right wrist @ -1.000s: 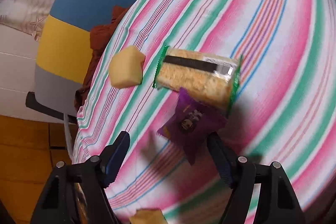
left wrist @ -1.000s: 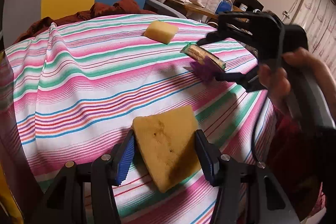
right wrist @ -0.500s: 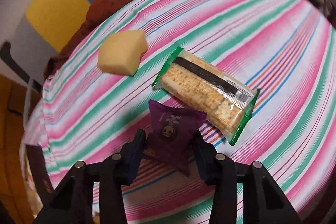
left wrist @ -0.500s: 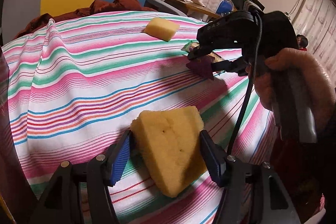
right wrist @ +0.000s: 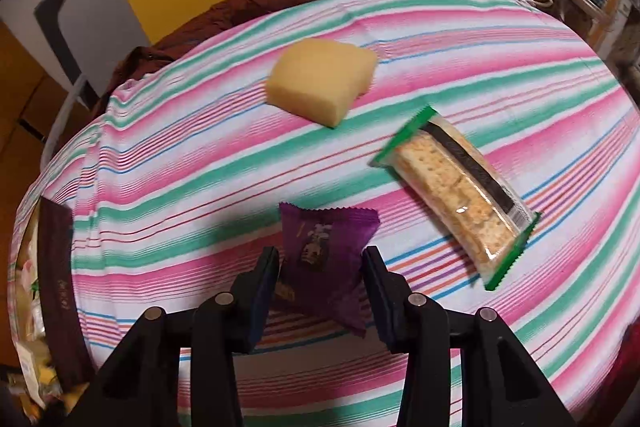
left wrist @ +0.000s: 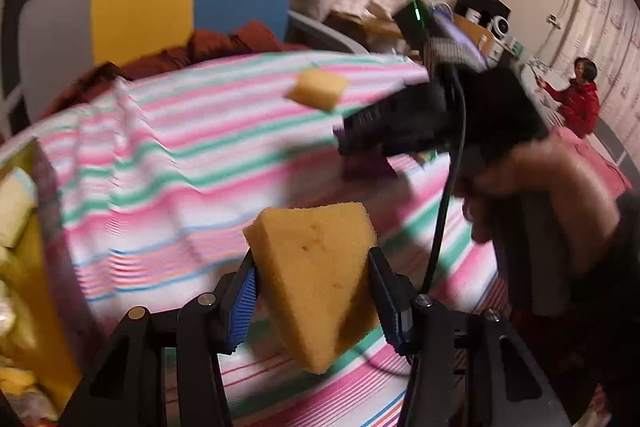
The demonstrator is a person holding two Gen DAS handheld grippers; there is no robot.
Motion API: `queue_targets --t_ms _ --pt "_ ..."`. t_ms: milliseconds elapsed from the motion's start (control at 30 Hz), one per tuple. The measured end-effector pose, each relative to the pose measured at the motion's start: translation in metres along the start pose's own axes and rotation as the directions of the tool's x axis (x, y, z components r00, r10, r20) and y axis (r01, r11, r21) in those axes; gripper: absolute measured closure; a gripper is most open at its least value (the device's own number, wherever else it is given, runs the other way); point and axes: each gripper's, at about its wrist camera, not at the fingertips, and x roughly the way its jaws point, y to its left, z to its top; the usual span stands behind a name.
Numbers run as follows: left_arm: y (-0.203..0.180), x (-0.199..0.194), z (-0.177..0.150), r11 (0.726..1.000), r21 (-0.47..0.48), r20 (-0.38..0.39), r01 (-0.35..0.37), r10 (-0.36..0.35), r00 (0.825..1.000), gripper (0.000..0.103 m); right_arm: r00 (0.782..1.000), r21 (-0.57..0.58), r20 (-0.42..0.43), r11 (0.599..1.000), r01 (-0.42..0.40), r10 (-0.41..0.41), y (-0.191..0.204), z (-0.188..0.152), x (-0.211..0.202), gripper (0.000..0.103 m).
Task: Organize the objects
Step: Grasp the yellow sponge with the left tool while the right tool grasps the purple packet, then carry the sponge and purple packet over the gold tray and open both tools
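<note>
Since half a second ago you are lifting both grippers off the striped tablecloth [right wrist: 192, 163]. Your left gripper [left wrist: 310, 281] is still clamping the yellow sponge wedge [left wrist: 318, 267] between its blue-padded fingers [left wrist: 245, 301], and the wedge is now hanging clear above the cloth instead of resting near it. The left wrist view is also swinging leftward, so a yellow bin [left wrist: 38, 291] of mixed items is coming into sight at the table's left edge.

Your right gripper [right wrist: 320, 269] is holding the purple snack packet [right wrist: 324, 255], jaws narrowed on its sides; the packet has come away from the cracker pack [right wrist: 460, 195], which it was touching before, and is now sitting nearer the camera with its shadow falling on the cloth below. The cracker pack and the small yellow sponge block [right wrist: 322, 83] are staying flat on the cloth, apart from each other.

In the left wrist view your right hand [left wrist: 532, 195] is wrapping around the right gripper's handle, with the tool pointing left across the table and tipping slightly downward, blurred by motion.
</note>
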Motion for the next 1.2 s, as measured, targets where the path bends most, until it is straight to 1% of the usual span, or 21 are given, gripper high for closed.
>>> queue_targets --t_ms 67,200,367,567,767,900,1000,1100,1200 --pt "0.002 -0.016 0.004 0.999 -0.004 0.035 -0.032 0.032 0.999 0.050 1.000 -0.024 0.008 1.000 -0.014 0.014 0.011 -0.001 0.001 0.061" --pt "0.005 -0.040 0.010 0.995 -0.012 0.097 -0.094 0.095 0.991 0.050 0.999 -0.079 0.019 0.996 -0.037 0.038 0.027 -0.004 0.000 0.061" --pt "0.017 -0.062 0.010 0.990 -0.022 0.134 -0.141 0.143 0.981 0.050 0.996 -0.139 0.036 0.988 -0.073 0.078 0.041 -0.010 -0.006 0.062" --pt "0.031 -0.079 0.004 0.985 -0.055 0.149 -0.163 0.170 0.974 0.050 0.990 -0.220 0.051 0.969 -0.117 0.131 0.062 -0.018 -0.014 0.062" --pt "0.057 -0.097 -0.009 0.975 -0.131 0.140 -0.179 0.197 0.970 0.050 0.986 -0.288 0.058 0.948 -0.134 0.157 0.078 -0.026 -0.021 0.062" --pt "0.079 -0.115 -0.015 0.960 -0.196 0.156 -0.197 0.229 0.961 0.050 0.983 -0.314 0.059 0.937 -0.149 0.176 0.088 -0.032 -0.025 0.062" --pt "0.097 -0.129 -0.016 0.946 -0.243 0.171 -0.216 0.261 0.950 0.050 0.976 -0.332 0.058 0.926 -0.178 0.208 0.098 -0.036 -0.033 0.062" --pt "0.119 -0.146 -0.019 0.925 -0.293 0.188 -0.241 0.303 0.934 0.050 0.967 -0.354 0.058 0.911 -0.214 0.249 0.114 -0.043 -0.045 0.062" --pt "0.141 -0.162 -0.024 0.899 -0.349 0.198 -0.266 0.348 0.916 0.050 0.955 -0.389 0.055 0.888 -0.247 0.290 0.138 -0.055 -0.056 0.062"
